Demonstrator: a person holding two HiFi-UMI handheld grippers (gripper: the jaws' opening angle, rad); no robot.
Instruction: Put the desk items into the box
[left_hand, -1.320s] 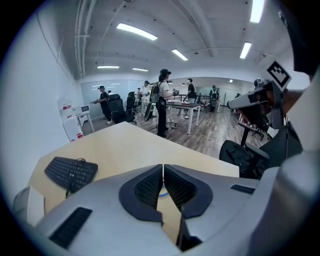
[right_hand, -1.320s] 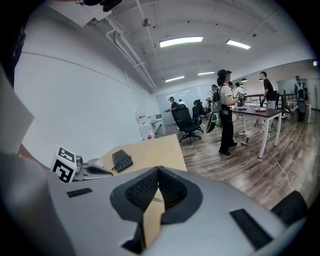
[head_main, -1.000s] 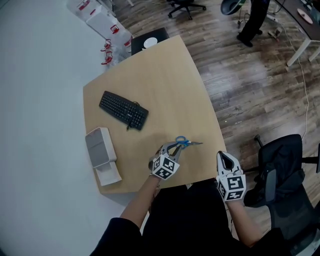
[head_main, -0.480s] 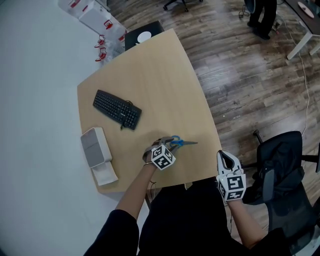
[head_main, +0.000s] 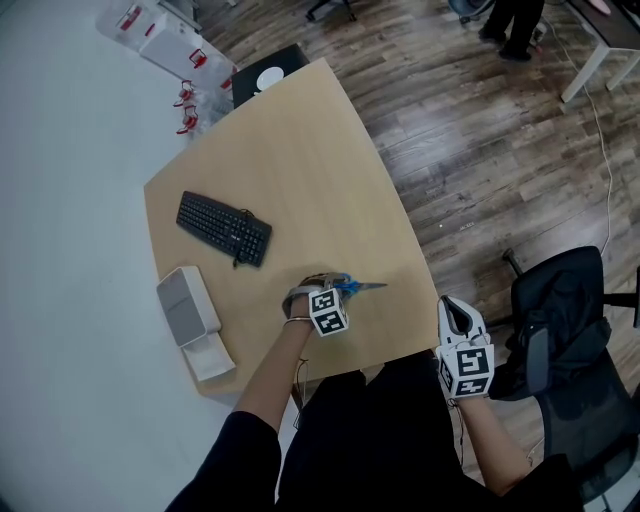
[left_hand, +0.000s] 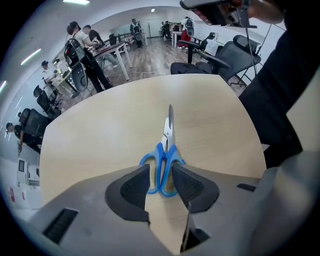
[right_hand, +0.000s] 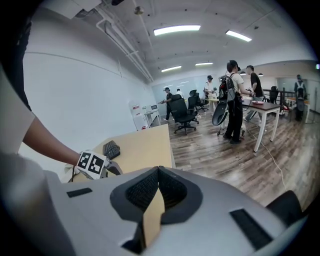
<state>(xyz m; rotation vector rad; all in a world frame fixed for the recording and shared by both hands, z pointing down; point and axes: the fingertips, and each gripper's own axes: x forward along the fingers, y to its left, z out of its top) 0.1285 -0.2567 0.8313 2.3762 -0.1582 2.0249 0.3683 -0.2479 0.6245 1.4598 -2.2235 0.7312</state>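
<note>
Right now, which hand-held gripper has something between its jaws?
The left hand-held gripper: its jaws, just opening, flank the blue scissors on the desk. The right hand-held gripper is shut, empty.

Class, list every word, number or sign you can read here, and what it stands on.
None can be read.
White packages: red print, too small.
Keyboard: key legends too small.
Cubes on left gripper and right gripper: square patterns, no words.
</note>
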